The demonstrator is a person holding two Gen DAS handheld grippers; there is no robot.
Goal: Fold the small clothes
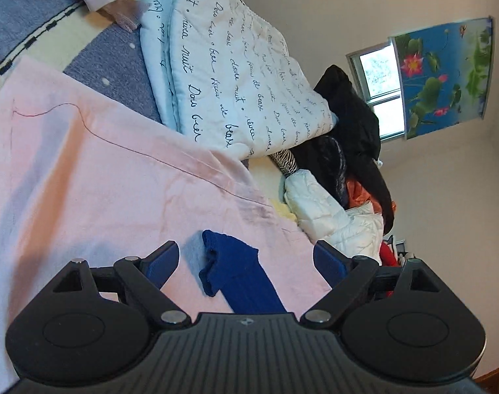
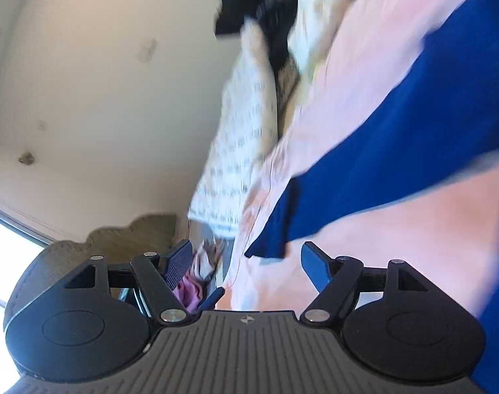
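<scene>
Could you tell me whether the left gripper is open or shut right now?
Open: the left gripper has its jaws wide apart, the blue garment lying between them on the pink cloth, untouched.

The left wrist view is tipped on its side. A plain white wall (image 1: 397, 6) fills the upper right of the frame. In it is a bright window (image 1: 382, 90) with a grey frame. Just beside the window hangs a blue curtain (image 1: 446, 75) with pink flowers and green leaves. At the lower right corner is a bit of brown wooden furniture (image 1: 494, 379).

The right wrist view is blurry. A pale wall (image 2: 101, 98) with a few small dark marks fills the upper left. Bright light (image 2: 6, 256) comes in at the left edge. Low down, left of the middle, is a brown wooden piece with a wavy top (image 2: 134, 233).
</scene>
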